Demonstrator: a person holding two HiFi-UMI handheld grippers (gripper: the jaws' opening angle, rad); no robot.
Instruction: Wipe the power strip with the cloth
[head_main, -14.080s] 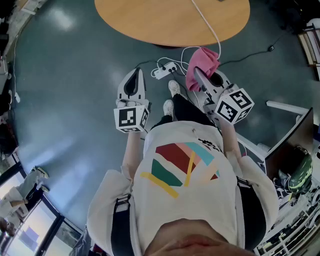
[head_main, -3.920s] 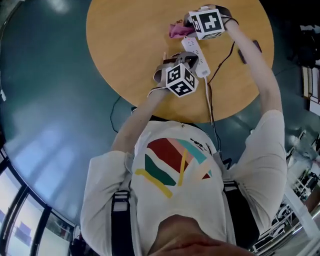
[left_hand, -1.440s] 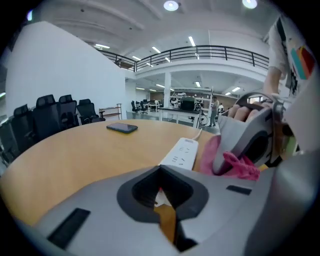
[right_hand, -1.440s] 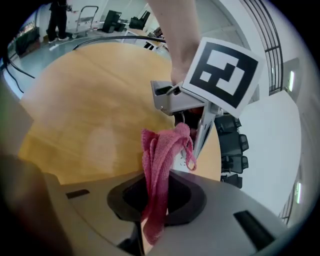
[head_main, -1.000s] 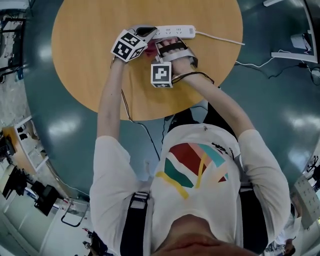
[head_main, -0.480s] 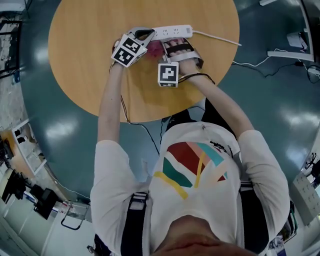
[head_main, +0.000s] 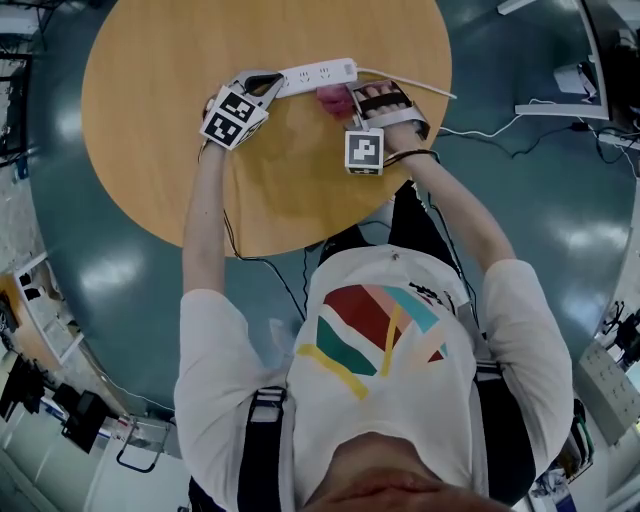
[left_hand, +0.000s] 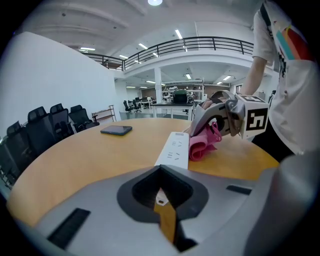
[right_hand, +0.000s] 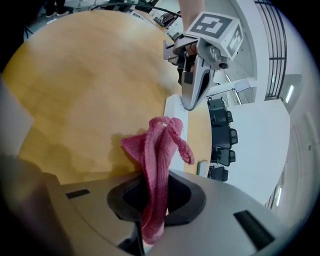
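One power strip (head_main: 318, 72) is being steadied by the closed, empty left claw (head_main: 264, 81); pink cloth (head_main: 329, 96), clamped in the right claw (head_main: 348, 98), wants flat, firm strokes.

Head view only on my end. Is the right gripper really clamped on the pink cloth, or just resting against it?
Observer: Clamped. The right gripper view shows the right gripper with its jaws shut on the cloth, which bunches out ahead of them.
Operator: Left one holding anything?
Observer: No. The left gripper has its jaws together with nothing between them. The power strip starts just past the tips.
Operator: Anything else on the table?
Observer: A dark phone lies flat beyond the strip, outside your frame.
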